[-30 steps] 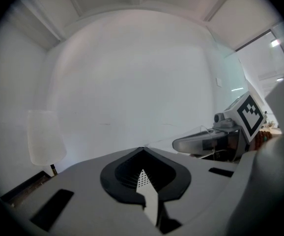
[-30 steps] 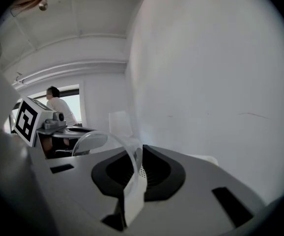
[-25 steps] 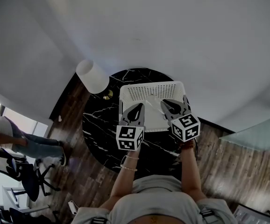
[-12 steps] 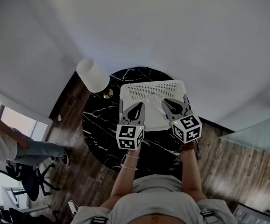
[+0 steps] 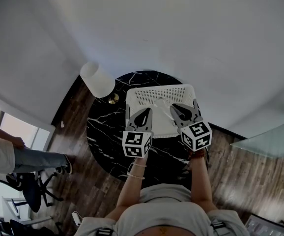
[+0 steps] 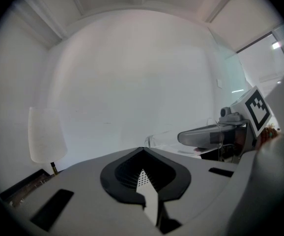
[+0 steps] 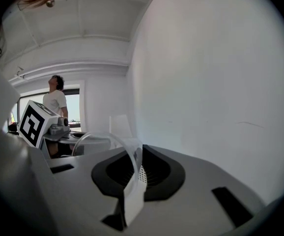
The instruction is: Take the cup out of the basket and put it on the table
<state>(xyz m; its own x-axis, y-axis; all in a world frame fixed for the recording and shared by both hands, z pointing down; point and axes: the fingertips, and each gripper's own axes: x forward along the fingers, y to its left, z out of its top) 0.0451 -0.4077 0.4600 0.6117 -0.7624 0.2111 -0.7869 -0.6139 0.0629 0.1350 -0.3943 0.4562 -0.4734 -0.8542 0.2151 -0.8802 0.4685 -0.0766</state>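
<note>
Head view: round black marbled counter [image 5: 105, 132] on a dark wood floor [image 5: 240, 176], set against a plain white wall [image 5: 181, 28]; lamp [image 5: 97, 80] with a white shade at the counter's far left edge; glass table [image 5: 274, 141] to the right; a seated person [image 5: 4, 156] at the far left, beside a chair [image 5: 29, 191]. White perforated basket [image 5: 156, 93] stands on the counter's far half. Left hand-held gripper [image 5: 143, 112] and right hand-held gripper [image 5: 177, 108] both reach over the basket's near side; the clear cup [image 5: 162, 104] is faint, within the basket's outline at the right one's tip; whether it rests on the basket floor cannot be told.

Left gripper view: jaws together at the tip, nothing between them; a sliver of perforated basket shows through the slit behind the tip; lamp to the left, white wall ahead; the cup's rim sits just beside the right hand-held gripper's jaws.

Right gripper view: jaws clamped on the cup's clear wall; its rim arcs up and to the left from the tip; basket mesh shows below; windows and a standing person lie beyond the left hand-held gripper.

Against the earlier frames: both hand-held grippers, basket and lamp are practically unmoved; only the seated person at the far left has shifted, torso lower and nearer the frame edge.
</note>
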